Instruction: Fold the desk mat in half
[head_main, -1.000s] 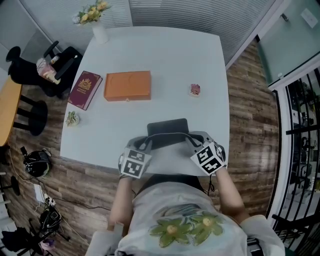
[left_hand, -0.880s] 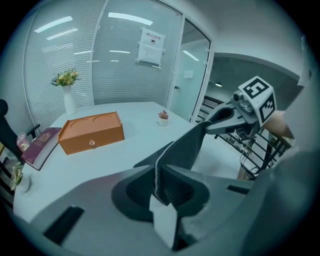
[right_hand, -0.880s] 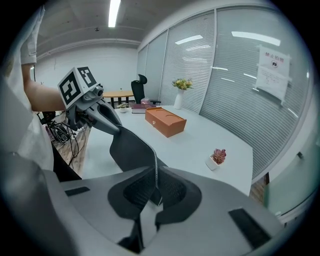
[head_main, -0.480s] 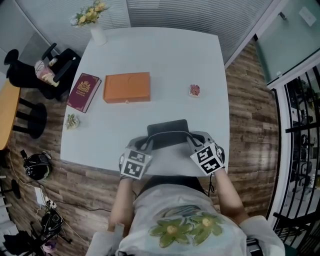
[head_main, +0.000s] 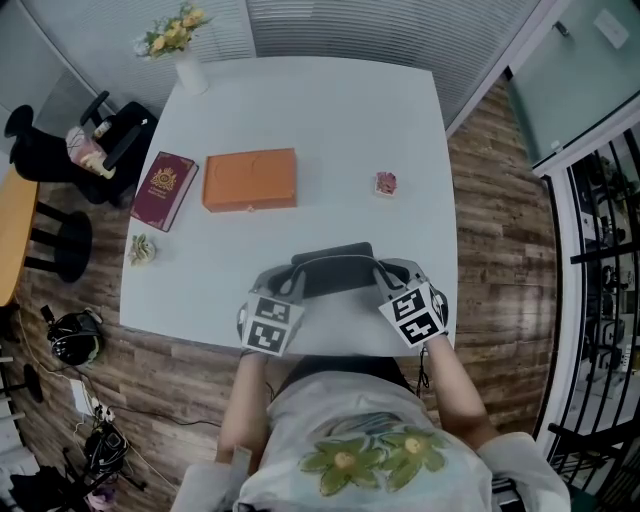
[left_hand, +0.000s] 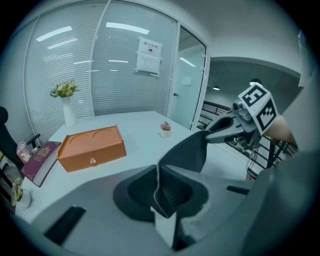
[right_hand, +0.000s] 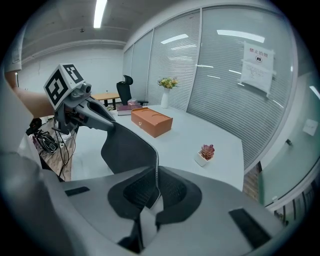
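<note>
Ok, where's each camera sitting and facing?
Head view: on the person's head, steeply down at the table; left gripper, right gripper, forearms show.
Left gripper view: rides the left gripper, faces the right one; its jaws, just closing, pinch the desk mat.
Right gripper view: mirrored, faces the left gripper.
Shared: both gripper views show the orange box.

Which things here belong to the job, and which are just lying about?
In the job: desk mat; left gripper, jaws just closed on its edge; right gripper, clamped on it.
Lying about: orange box, maroon book, flower vase, small potted plant.
</note>
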